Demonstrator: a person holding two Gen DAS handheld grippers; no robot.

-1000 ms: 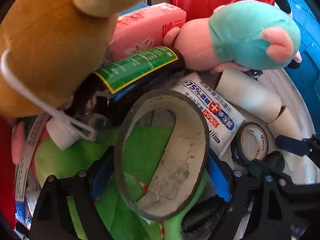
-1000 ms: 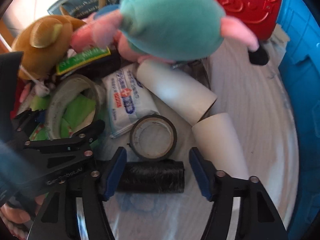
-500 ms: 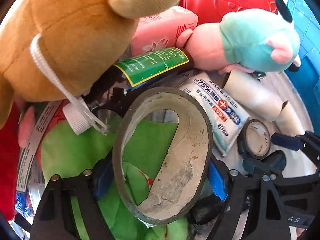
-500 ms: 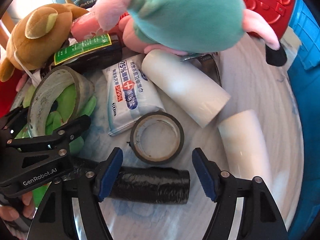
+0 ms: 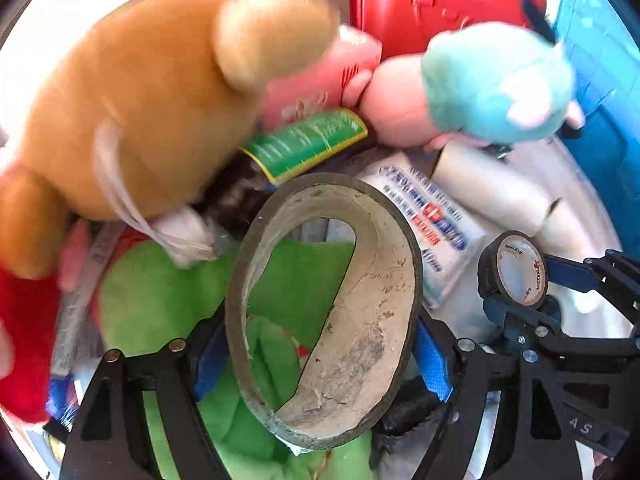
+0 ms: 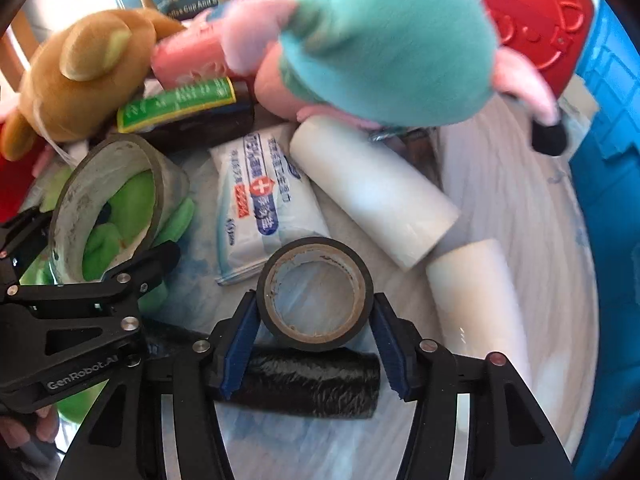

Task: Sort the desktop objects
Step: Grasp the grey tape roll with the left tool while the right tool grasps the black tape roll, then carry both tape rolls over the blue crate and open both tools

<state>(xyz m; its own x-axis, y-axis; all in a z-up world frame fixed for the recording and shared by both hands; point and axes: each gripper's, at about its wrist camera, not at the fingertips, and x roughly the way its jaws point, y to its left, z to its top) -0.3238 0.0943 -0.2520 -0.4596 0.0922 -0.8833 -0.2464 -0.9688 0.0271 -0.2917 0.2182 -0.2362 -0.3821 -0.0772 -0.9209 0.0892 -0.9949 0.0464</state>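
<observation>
Motion blur is smearing the brown plush bear (image 5: 132,112) and the teal-and-pink plush toy (image 5: 492,84) in the left wrist view, and the printing on the green-labelled dark bottle (image 6: 188,108) is not legible. The near ends of both tools are running off the frame edges. The left gripper (image 5: 320,344) is gripping the large grey tape ring (image 5: 324,308), its blue pads pressing on the ring's outer wall left and right; the ring is standing tilted over a green cloth (image 5: 160,300). The right gripper (image 6: 316,336) is closing its jaws on the small black tape roll (image 6: 316,294), both pads (image 6: 240,344) contacting the roll's sides. Directly beneath this roll a black wrapped roll (image 6: 312,380) is lying crosswise. On the far side, a wet-wipe pack (image 6: 264,204) and two white tubes (image 6: 376,196) are lying close together, crowding the space. A red case (image 6: 536,20) and a blue crate (image 6: 608,168) are bounding the pile on the far right.
</observation>
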